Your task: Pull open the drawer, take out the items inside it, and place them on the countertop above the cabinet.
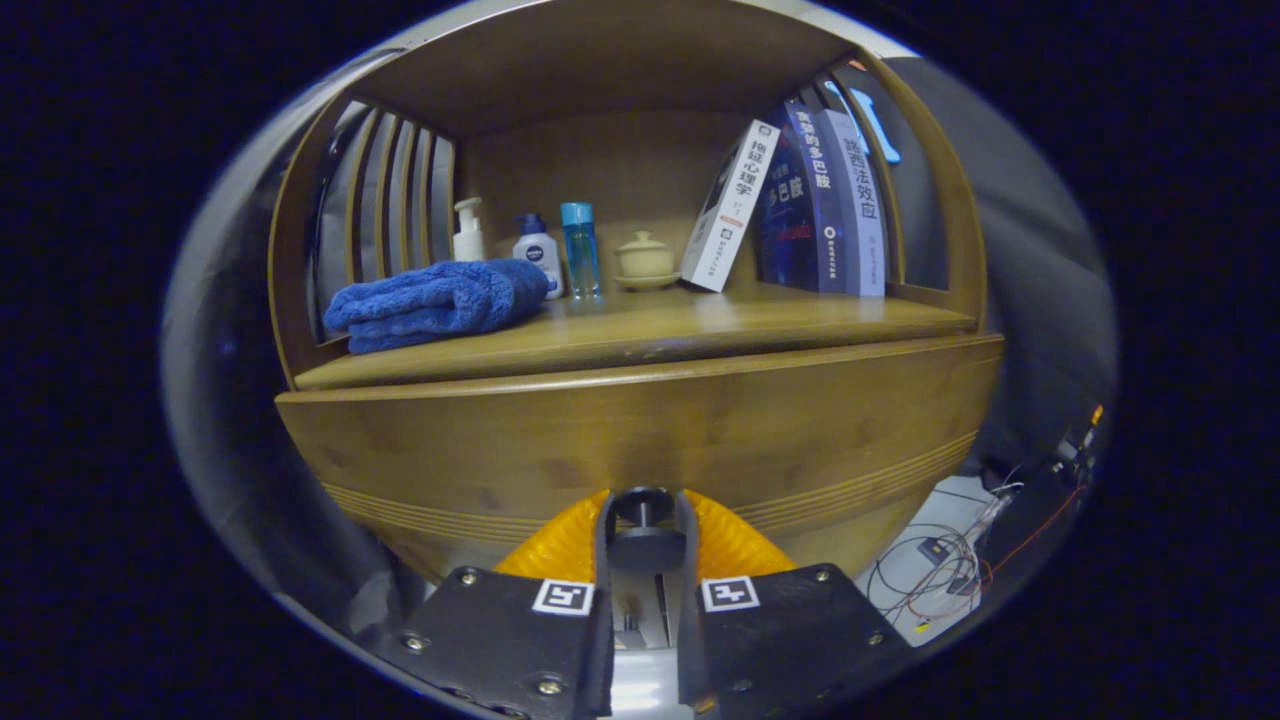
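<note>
The drawer (pixel 640 440) sits below the counter (pixel 640 335), its dark knob (pixel 645 505) pinched between the fingers of the gripper (pixel 645 530). On the counter lie a blue towel (pixel 435 303), three bottles (pixel 540 255), a lidded cup (pixel 645 260) and leaning books (pixel 800 200).

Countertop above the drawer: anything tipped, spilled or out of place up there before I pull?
Only the white book stands out: it leans against the upright dark books. The blue towel, bottles and lidded cup sit in order, with no spill. The tongs are closed around the drawer knob.
</note>
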Motion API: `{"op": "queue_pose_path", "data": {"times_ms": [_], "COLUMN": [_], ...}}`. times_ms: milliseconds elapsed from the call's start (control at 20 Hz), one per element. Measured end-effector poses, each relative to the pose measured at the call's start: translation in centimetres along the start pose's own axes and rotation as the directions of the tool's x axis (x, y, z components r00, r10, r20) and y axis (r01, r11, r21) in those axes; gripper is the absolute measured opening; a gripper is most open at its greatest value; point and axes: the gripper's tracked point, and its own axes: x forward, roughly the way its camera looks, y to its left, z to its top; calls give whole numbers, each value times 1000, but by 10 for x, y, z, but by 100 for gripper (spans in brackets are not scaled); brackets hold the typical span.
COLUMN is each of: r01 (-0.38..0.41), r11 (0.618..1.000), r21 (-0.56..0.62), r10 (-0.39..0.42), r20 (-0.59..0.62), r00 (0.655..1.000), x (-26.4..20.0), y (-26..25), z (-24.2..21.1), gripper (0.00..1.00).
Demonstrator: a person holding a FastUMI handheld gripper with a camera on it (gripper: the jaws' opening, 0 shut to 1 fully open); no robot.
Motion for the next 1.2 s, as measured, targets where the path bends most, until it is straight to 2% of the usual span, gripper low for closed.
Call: {"op": "queue_pose_path", "data": {"times_ms": [450,950,1200], "r01": [63,87,114], "r11": [998,994,992], "r21": [-21,-70,-54], "r10": [-63,-91,-118], "r20": [-7,-58,-74], "r00": [998,994,990], "x": [-66,-107,-133], "y": [-8,-13,-16], "z": [-18,-38,-49], "gripper": [25,25,25]}}
